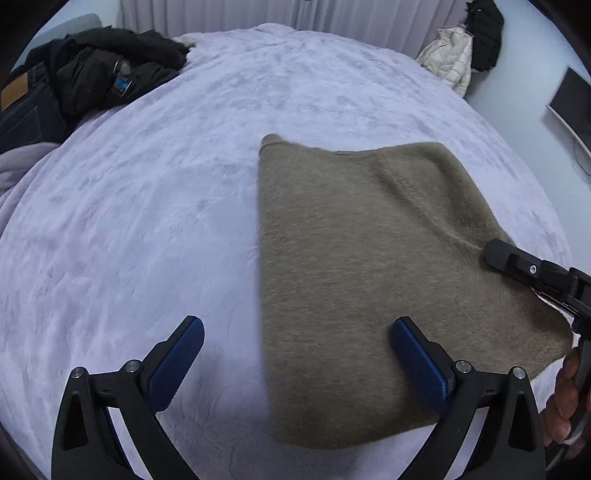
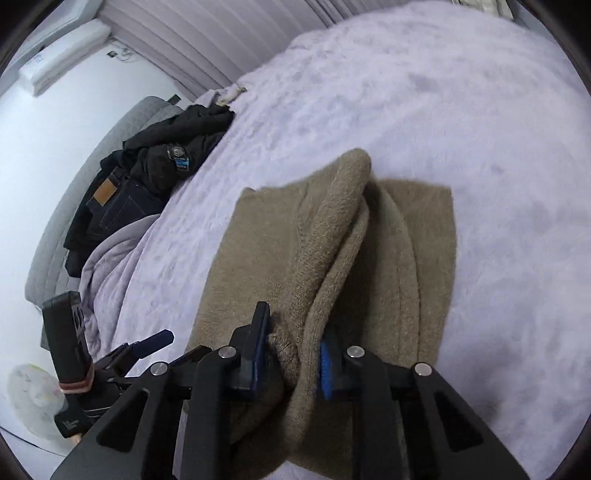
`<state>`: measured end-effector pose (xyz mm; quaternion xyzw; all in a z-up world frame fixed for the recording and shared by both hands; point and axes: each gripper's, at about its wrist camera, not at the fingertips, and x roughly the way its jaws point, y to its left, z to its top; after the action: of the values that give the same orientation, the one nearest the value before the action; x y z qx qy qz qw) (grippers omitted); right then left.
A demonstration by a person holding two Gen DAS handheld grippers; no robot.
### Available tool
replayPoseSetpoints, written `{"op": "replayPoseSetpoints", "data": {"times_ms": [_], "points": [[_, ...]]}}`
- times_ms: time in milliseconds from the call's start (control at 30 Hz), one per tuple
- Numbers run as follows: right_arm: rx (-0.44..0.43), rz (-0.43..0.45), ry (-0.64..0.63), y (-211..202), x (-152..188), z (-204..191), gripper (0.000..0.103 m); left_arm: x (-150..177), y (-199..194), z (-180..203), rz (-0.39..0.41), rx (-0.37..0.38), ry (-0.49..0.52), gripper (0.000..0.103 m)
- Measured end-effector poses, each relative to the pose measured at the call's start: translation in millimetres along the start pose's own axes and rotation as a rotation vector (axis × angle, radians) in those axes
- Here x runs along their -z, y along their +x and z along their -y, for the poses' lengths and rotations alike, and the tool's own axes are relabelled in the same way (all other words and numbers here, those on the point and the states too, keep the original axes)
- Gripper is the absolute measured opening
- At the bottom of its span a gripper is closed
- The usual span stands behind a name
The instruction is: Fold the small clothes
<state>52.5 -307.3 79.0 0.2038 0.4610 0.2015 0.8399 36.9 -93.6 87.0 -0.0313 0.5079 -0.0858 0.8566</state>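
At the bottom of the right wrist view we had our right gripper (image 2: 293, 354) clenched on a bunched fold of the tan knit garment (image 2: 424, 258), the blue pads pressing the cloth from both sides. From the pinch the fold rose as a thick ridge toward the frame's centre, over the rest of the garment, which lay flat on the lavender blanket (image 2: 480, 110). In the lower left of that view our left gripper (image 2: 147, 343) showed one blue-tipped finger, beside the garment's left edge.

In the left wrist view our left gripper (image 1: 297, 332) stood released, its jaws wide apart and holding nothing. Its right finger (image 1: 417, 362) lay over the garment's (image 1: 351, 258) lower part; its left finger (image 1: 177, 362) was over bare blanket (image 1: 147, 203), and the garment's straight left edge ran up between the two. At the right edge our right gripper (image 1: 491, 254) met the cloth, with a hand (image 1: 565, 398) below it.

Farther off, in the upper left of both views, a black jacket (image 1: 110, 66) and dark jeans (image 1: 26, 110) lay heaped at the blanket's border. In the upper right of the left wrist view a cream jacket (image 1: 450, 62) hung against pale curtains (image 1: 332, 14).
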Motion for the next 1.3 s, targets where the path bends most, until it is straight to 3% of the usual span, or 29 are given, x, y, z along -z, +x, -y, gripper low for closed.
{"op": "replayPoseSetpoints", "data": {"times_ms": [100,167,233,267,400,500,600,700,767,833,900,1000,1033,1067,1100,1133,1200,1300], "points": [[0.016,0.052,-0.012,-23,3,3,0.023,1,6,25,-0.002,-0.022,0.099,0.102],[0.076,0.003,-0.016,-10,8,15,0.023,8,31,36,-0.068,-0.062,0.13,0.102],[0.163,-0.031,0.003,6,16,32,0.022,20,50,38,-0.127,0.015,0.111,0.102],[0.151,-0.021,0.012,7,20,38,0.021,25,54,37,-0.133,0.03,0.105,0.102],[0.132,0.015,-0.002,-1,18,36,0.018,26,47,31,-0.115,0.042,0.068,0.102],[0.202,0.044,-0.066,-9,15,22,0.01,25,31,37,-0.053,0.0,0.114,0.102],[0.341,0.026,-0.098,-7,14,25,0.01,27,32,46,-0.047,-0.073,0.194,0.102],[0.316,0.03,-0.138,-29,21,16,0.012,22,13,37,0.015,-0.07,0.168,0.102],[0.308,0.085,-0.249,-51,32,-9,0.028,17,-3,28,0.075,-0.072,0.137,0.102],[0.316,0.153,-0.346,-65,46,-33,0.071,14,-12,14,0.13,-0.125,0.094,0.102],[0.316,0.179,-0.411,-66,59,-49,0.074,15,-16,-3,0.14,-0.121,0.034,0.102],[0.356,0.113,-0.419,-44,72,-51,0.074,20,-6,-18,0.101,-0.101,0.005,0.102],[0.361,0.086,-0.407,-34,75,-46,0.07,21,2,-18,0.082,-0.124,0.016,0.102],[0.364,0.06,-0.388,-27,78,-41,0.056,23,8,-19,0.069,-0.124,0.028,0.102],[0.35,0.023,-0.358,-18,80,-34,0.011,27,10,-18,0.063,-0.115,0.027,0.102],[0.314,-0.009,-0.317,-13,80,-26,0.007,30,8,-19,0.06,-0.1,0.016,0.102],[0.279,0.021,-0.291,-21,80,-20,0.006,31,3,-19,0.064,-0.067,0.008,0.102],[0.284,0.067,-0.297,-36,84,-18,0.006,36,9,-10,0.047,-0.088,0.066,0.102]]}}
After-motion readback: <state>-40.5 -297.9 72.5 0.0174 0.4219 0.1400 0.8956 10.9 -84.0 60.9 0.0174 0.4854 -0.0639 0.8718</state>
